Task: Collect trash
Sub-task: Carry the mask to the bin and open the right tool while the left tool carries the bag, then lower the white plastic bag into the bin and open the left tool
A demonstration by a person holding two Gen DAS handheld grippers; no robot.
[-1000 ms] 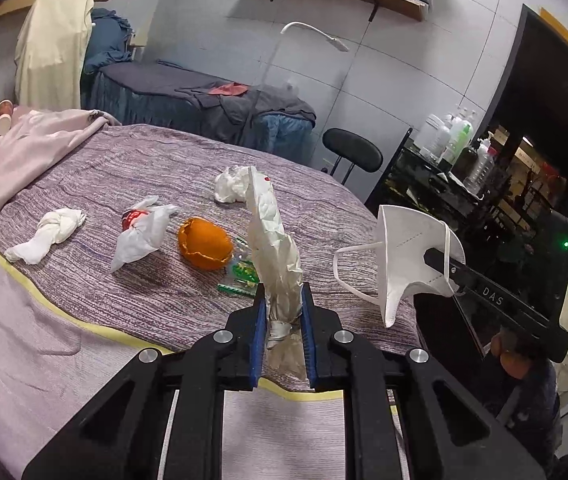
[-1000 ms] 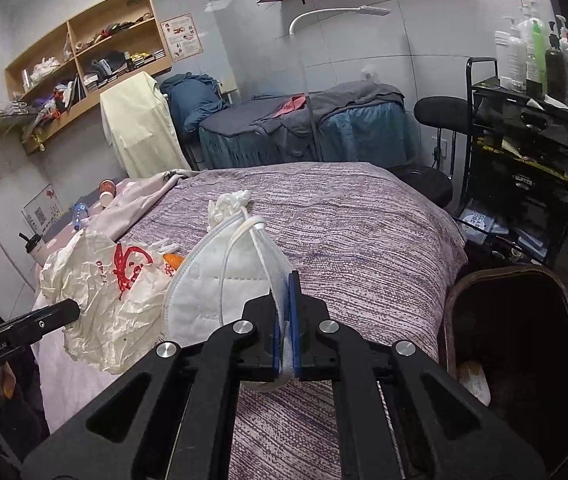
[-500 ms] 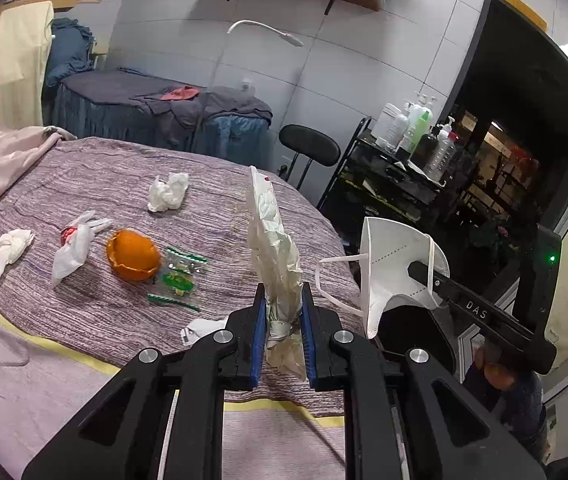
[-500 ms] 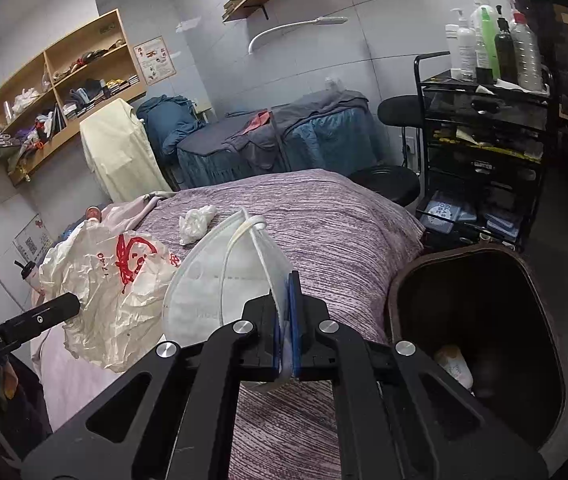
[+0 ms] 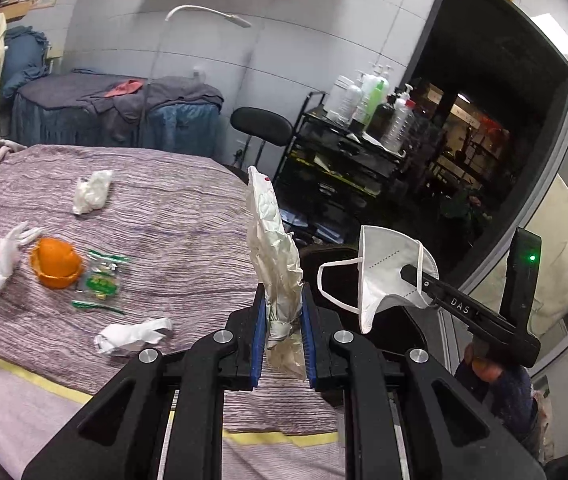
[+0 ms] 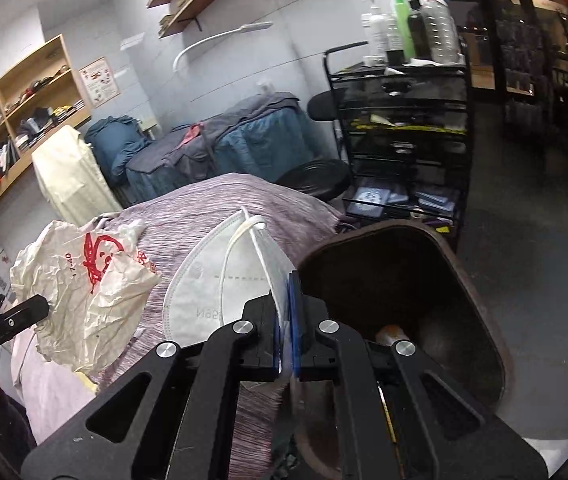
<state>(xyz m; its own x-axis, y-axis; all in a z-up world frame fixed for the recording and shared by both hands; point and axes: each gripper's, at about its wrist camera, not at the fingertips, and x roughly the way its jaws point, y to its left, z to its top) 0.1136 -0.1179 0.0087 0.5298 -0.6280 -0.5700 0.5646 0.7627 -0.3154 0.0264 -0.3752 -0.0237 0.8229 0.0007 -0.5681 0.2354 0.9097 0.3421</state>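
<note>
left gripper [image 5: 281, 312] clamped narrow on the bunched neck of a crumpled white plastic bag with red print [image 5: 273, 256], held upright above the near edge of the bed with the purple striped cover [image 5: 187, 240]. right gripper [image 6: 286, 316] pinched fully closed on the edge of a white folded face mask with elastic loops [image 6: 219, 280], held off the right end of that bed, just beside the rim of a dark brown plastic trash bin [image 6: 480, 308]. seen from the left wrist, same mask [image 5: 388, 272] hanging from the right gripper's black fingers [image 5: 424, 280] past the bed's right corner. seen from the right wrist, same bag [image 6: 83, 300] spread out over the bed's near left side.

left on the bed cover: an orange peel cup [image 5: 56, 266] towards the left, a green and clear wrapper [image 5: 101, 276] touching it on the right, a thin green strip [image 5: 97, 306] just in front, a crumpled white tissue [image 5: 131, 334] near the front edge, a twisted white tissue [image 5: 7, 260] just left of the peel, another wadded white tissue [image 5: 91, 192] farther back. something pale at the bottom of the bin, too dim to name.
</note>
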